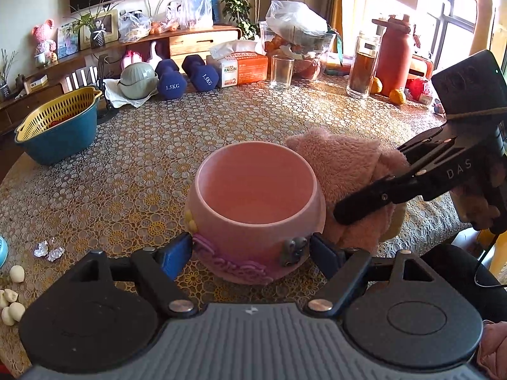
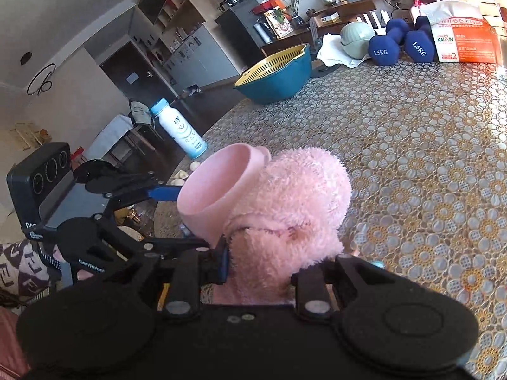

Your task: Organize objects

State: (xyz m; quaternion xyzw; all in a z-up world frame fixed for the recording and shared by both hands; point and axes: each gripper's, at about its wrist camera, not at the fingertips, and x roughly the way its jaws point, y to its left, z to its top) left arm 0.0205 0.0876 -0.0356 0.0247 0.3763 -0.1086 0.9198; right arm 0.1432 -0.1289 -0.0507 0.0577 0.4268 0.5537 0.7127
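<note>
A round pink pot (image 1: 256,209) with clay flowers stuck on its side stands on the patterned tablecloth (image 1: 158,158), its mouth open and hollow. My left gripper (image 1: 252,250) spans it, and both blue pads (image 1: 177,253) press on its sides. A fluffy pink plush toy (image 1: 345,171) sits against the pot's right side. My right gripper (image 1: 348,212) reaches in from the right and is shut on it. In the right wrist view the plush toy (image 2: 294,202) fills the space between my right gripper's (image 2: 259,266) fingers, with the pot (image 2: 215,186) just behind it and the left gripper (image 2: 177,218) at its flanks.
A blue and yellow colander bowl (image 1: 57,126) stands at the left. Two blue dumbbells (image 1: 171,79), a tissue box (image 1: 244,69), a glass (image 1: 281,72), a tea jar (image 1: 361,69) and a red flask (image 1: 396,60) line the back. Foil scraps (image 1: 49,250) lie near left; a white bottle (image 2: 180,129) stands at the table's edge.
</note>
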